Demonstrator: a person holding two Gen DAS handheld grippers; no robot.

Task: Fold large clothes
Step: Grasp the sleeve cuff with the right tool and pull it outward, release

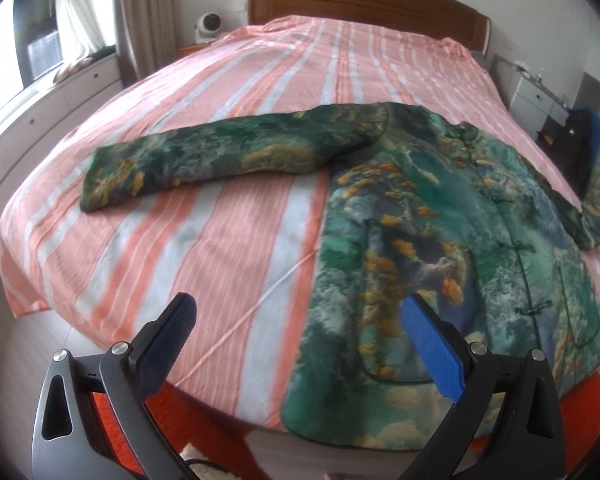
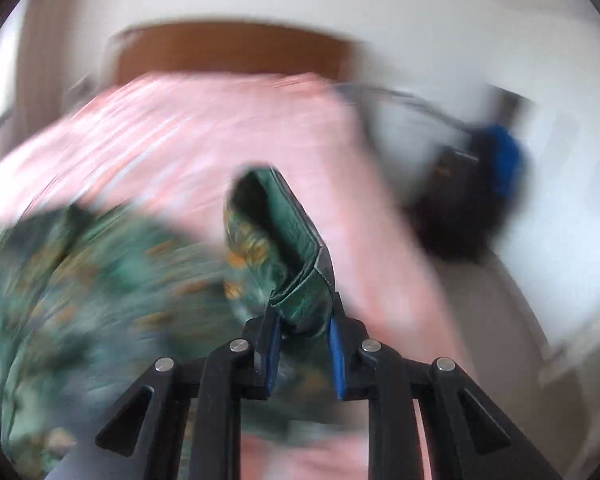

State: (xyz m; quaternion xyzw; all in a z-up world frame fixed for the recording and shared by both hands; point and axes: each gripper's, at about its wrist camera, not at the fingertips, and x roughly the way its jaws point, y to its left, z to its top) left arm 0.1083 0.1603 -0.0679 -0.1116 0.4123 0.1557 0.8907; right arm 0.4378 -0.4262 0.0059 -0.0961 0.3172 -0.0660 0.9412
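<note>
In the left wrist view, the green quilted jacket with orange and white landscape print (image 1: 440,248) lies face up on the pink-and-white striped bed (image 1: 228,232). Its body runs from the collar at about 1 o'clock down to the hem at the bed's near edge, around 5 o'clock. One sleeve (image 1: 220,160) stretches out flat toward 10 o'clock, its long axis crossing the bed's stripes. The left gripper (image 1: 300,328) hovers above the near edge with its blue pads spread wide and nothing between them; the jacket's hem corner sits just beyond its right-hand finger, at roughly 2 o'clock from the gap.

In the right wrist view, heavily blurred by motion, the right gripper (image 2: 304,320) is clamped on a thick folded cuff of the jacket's other sleeve (image 2: 284,248), which rises from the pads toward 12 o'clock. The jacket's body smears away at 9 o'clock. Judging by this, the held sleeve must travel toward 9 o'clock, across the body; the right gripper is the one engaged, the left free.
</note>
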